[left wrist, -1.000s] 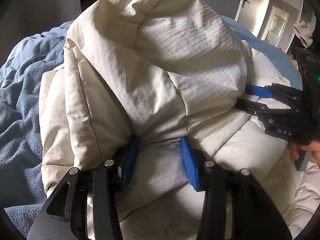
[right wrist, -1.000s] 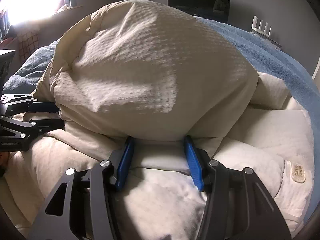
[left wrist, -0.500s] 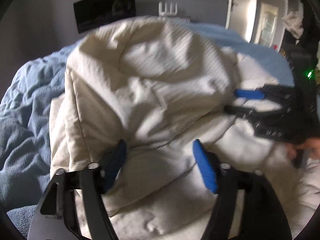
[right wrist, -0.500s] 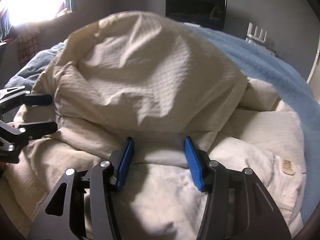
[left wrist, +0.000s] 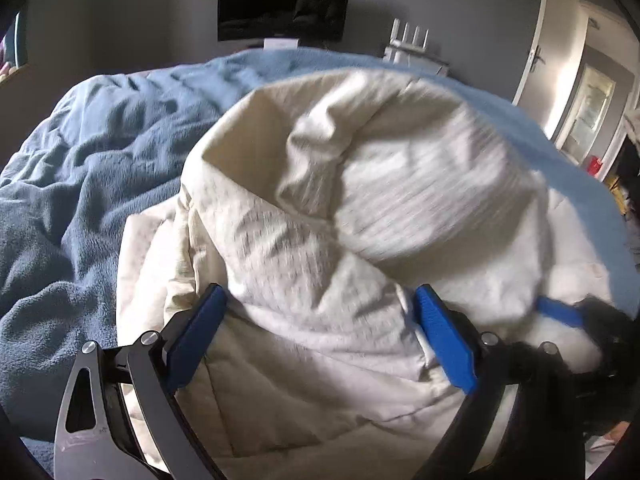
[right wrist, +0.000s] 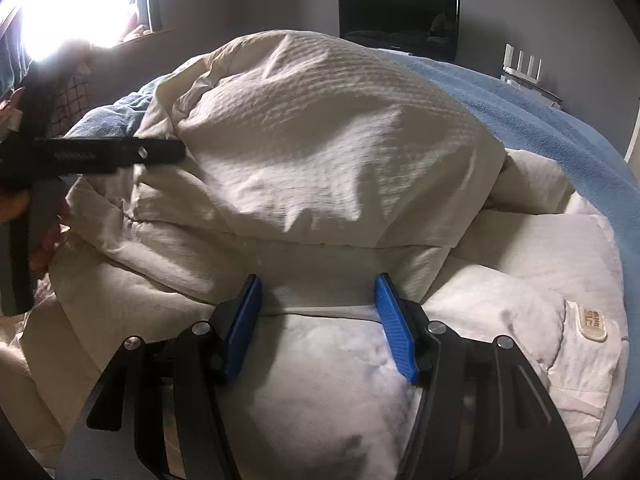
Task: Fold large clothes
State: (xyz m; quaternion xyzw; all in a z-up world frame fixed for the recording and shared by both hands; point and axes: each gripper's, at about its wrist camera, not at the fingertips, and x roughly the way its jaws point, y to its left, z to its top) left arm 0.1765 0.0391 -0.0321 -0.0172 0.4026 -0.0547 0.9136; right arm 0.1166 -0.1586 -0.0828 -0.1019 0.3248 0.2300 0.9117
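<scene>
While the cream puffer jacket point(left wrist: 360, 240) lies heaped on the blue fleece blanket point(left wrist: 88, 184) of the bed, its upper half is doubled over the lower half and stands up as a soft mound. A brand patch point(right wrist: 592, 322) on the lower panel faces up near the right edge in the right wrist view.

What changes is my left gripper point(left wrist: 320, 340): a second ago its blue pads pinched the fold of padding, and its jaws have just been opening until they now stand wide, with the cloth bulging between them but not pressed. From the other side I see it lifted at the mound's left flank point(right wrist: 120, 156), clear above the lower panel. The mound sags lower and flatter than it did a second ago, so I judge that I have let the folded layer go and it is settling.

My right gripper point(right wrist: 318, 320) has also just been opening a little. Its pads straddle a ridge of padding just under the folded edge, and gaps show on both sides, so it is loose, not gripping.

To my mind this fold is laid down. The padding is springy and may puff back open, so the next move likely calls for pressing it flat or taking new hold for a second fold.
</scene>
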